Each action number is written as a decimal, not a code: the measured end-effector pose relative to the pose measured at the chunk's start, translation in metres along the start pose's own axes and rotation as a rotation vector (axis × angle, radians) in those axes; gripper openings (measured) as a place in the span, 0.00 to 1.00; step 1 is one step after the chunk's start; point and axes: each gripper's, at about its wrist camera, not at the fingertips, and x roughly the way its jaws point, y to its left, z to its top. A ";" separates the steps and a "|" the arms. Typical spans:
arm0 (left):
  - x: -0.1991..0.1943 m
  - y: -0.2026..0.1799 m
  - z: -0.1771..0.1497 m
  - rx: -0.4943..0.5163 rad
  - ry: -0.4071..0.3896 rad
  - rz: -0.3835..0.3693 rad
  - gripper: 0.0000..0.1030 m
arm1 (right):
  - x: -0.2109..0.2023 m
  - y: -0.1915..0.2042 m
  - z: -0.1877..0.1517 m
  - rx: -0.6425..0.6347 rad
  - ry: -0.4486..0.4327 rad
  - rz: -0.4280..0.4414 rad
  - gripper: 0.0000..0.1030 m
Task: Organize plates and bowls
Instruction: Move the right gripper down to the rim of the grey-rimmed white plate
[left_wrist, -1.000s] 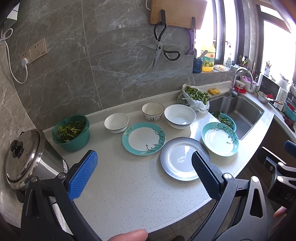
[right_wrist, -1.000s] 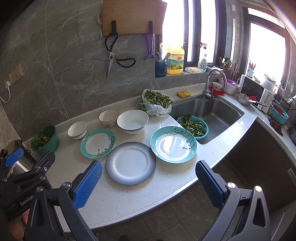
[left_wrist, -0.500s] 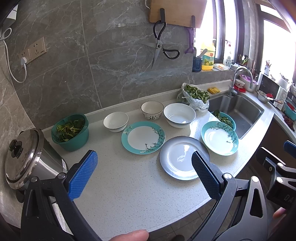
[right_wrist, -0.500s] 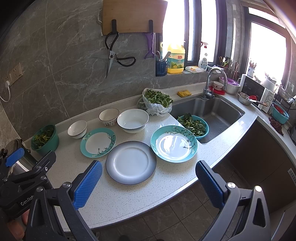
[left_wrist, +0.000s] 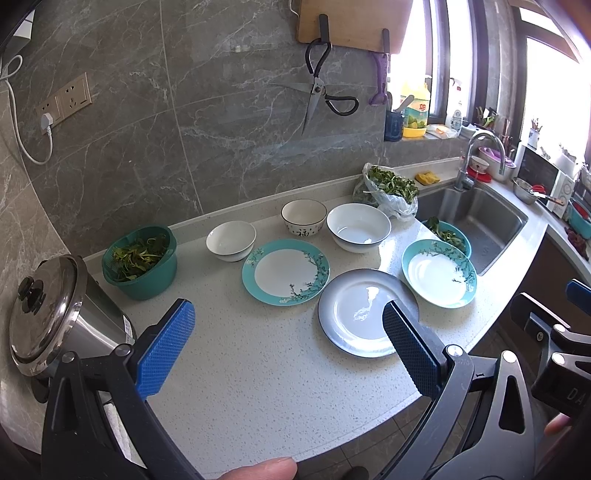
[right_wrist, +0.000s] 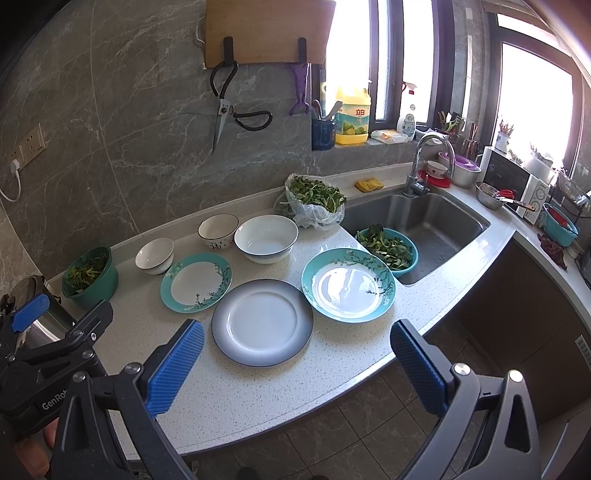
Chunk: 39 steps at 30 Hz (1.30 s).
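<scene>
Plates (right_wrist: 262, 322) number three, bowls (right_wrist: 266, 239) three.

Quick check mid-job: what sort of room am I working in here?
Most likely a home kitchen: a steel sink with a tap, a cutting board hung on the tiled wall, and plates and bowls spread on the stone counter.

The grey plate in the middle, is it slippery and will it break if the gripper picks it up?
The grey plate looks glazed and shiny, so it is probably slippery. It lies flat on the counter, so its thin rim may be hard to get under. It seems ceramic: stiff, likely heavy for its size, and breakable if dropped.
</scene>
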 end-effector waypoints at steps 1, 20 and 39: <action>0.000 0.000 0.000 0.000 0.001 0.000 1.00 | 0.000 0.000 0.001 0.000 0.002 0.000 1.00; 0.002 -0.001 -0.001 0.000 0.004 0.003 1.00 | 0.001 0.000 0.001 0.000 0.005 0.001 1.00; 0.085 -0.014 -0.059 -0.062 0.193 -0.176 1.00 | 0.057 -0.062 -0.046 0.114 0.166 0.238 1.00</action>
